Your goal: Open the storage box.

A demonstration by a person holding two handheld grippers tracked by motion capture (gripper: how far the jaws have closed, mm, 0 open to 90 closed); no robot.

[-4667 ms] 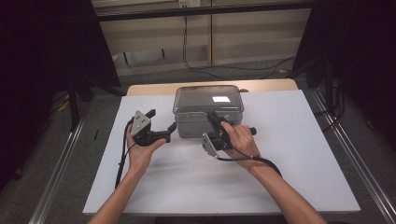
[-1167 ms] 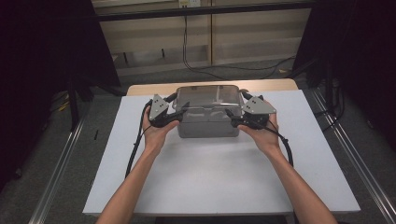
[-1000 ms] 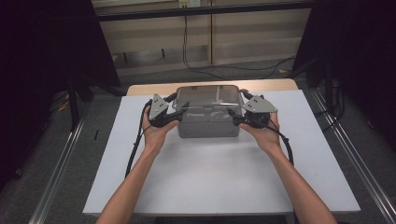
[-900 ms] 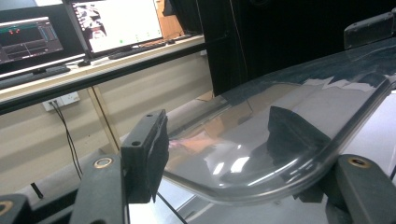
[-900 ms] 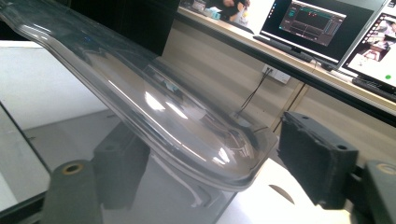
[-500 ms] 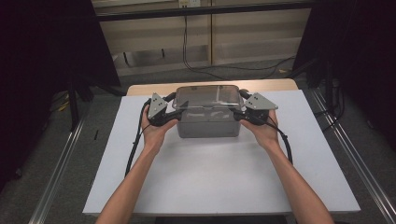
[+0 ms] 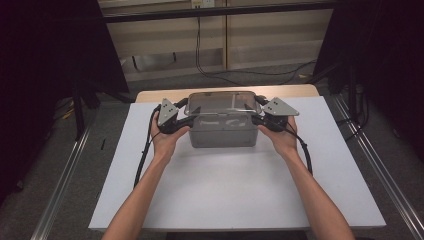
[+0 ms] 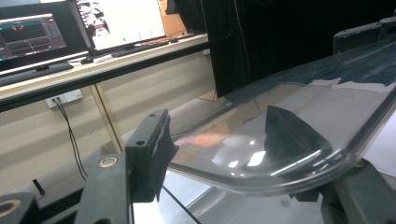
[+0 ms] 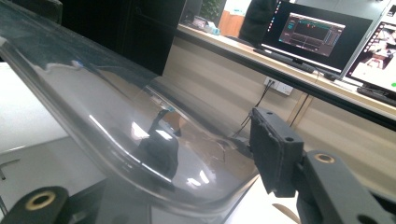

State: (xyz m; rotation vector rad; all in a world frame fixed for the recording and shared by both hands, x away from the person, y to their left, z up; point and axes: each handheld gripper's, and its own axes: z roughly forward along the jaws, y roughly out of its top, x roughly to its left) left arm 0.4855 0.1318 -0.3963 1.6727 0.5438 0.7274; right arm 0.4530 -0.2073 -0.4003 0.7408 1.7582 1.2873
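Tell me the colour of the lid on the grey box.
Clear and see-through, no tint: the rounded plastic lid shows best in the left gripper view.

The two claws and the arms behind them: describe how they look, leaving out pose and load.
Each handheld claw, left and right, is black, topped by a grey three-cornered plate and trailing a black cable. Close up, the blocky black fingers carry brass-coloured pivot pins. The forearms are bare, with no sleeves or gloves.

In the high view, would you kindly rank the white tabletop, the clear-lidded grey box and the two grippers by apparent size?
1. White tabletop, by far.
2. Grey box with its clear lid.
3. Left gripper and right gripper: they look alike, so I would not rank them.
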